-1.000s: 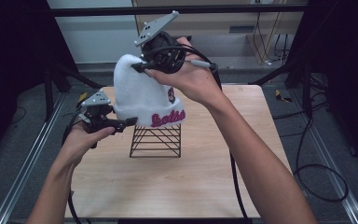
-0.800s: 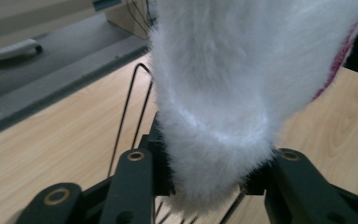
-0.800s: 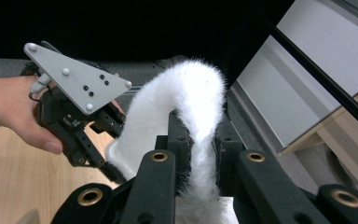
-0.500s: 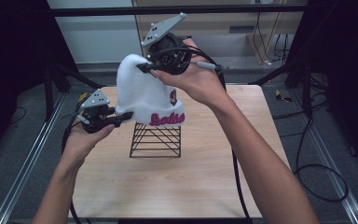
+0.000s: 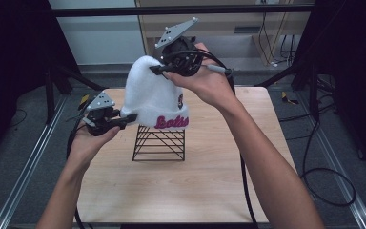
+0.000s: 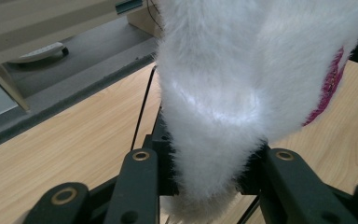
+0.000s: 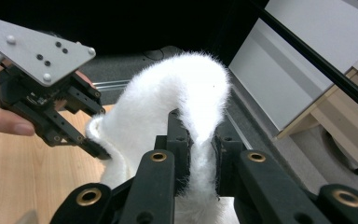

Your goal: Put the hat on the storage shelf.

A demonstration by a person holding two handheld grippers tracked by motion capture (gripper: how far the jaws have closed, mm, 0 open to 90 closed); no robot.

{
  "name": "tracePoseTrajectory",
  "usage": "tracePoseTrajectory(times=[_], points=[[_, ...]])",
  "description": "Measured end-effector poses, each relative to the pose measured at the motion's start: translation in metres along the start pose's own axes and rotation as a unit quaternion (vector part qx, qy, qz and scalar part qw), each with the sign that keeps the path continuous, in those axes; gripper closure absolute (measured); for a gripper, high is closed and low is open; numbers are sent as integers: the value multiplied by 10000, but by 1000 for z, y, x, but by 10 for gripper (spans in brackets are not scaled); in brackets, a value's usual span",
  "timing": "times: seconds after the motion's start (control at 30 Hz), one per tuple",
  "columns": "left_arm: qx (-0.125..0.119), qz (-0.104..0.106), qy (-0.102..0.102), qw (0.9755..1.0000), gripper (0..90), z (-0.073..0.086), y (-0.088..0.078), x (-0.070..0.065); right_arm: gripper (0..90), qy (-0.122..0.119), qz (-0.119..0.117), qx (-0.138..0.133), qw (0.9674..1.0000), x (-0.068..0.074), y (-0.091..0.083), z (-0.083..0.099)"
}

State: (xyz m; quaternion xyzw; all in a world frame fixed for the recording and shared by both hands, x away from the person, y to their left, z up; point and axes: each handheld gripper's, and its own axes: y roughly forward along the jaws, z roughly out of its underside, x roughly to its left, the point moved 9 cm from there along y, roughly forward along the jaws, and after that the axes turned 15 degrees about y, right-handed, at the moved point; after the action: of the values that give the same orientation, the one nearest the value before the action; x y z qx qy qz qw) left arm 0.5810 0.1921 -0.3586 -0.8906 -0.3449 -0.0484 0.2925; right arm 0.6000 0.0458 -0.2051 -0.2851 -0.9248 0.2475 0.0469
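Tongs, two, left tongs (image 5: 132,117) and right tongs (image 5: 153,69) both clamping one white hat (image 5: 152,98), one wire stand (image 5: 159,143) below

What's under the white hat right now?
A black wire rack stands on the wooden table below the white hat. The hat's brim hides the rack's top, so contact is unclear.

Your forearms are bare, with no sleeves in sight. Your left tongs (image 5: 132,117) and your right tongs (image 5: 155,69) are matte black, with jointed arms pinned by brass-ringed rivets and blocky black pads at the tips. Each carries a grey three-cornered plate dotted with small screws and holes. Black cables trail from both bodies, and a silver plug juts from the right one.
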Motion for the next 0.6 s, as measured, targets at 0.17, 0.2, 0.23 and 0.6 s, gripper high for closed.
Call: tracePoseTrajectory(times=[0.17, 0.2, 0.23, 0.6], points=[[17, 0, -13, 10000, 666, 2, 5, -1, 807, 34, 13, 52, 10000, -3, 5, 4], [11, -15, -36, 10000, 666, 3, 6, -2, 807, 46, 7, 68, 10000, -3, 5, 6], [30, -18, -28, 10000, 666, 4, 7, -2, 807, 55, 1, 75, 10000, -4, 6, 7], [61, -50, -39, 10000, 665, 14, 10, -6, 805, 95, -22, 164, 9998, -5, 12, 21]])
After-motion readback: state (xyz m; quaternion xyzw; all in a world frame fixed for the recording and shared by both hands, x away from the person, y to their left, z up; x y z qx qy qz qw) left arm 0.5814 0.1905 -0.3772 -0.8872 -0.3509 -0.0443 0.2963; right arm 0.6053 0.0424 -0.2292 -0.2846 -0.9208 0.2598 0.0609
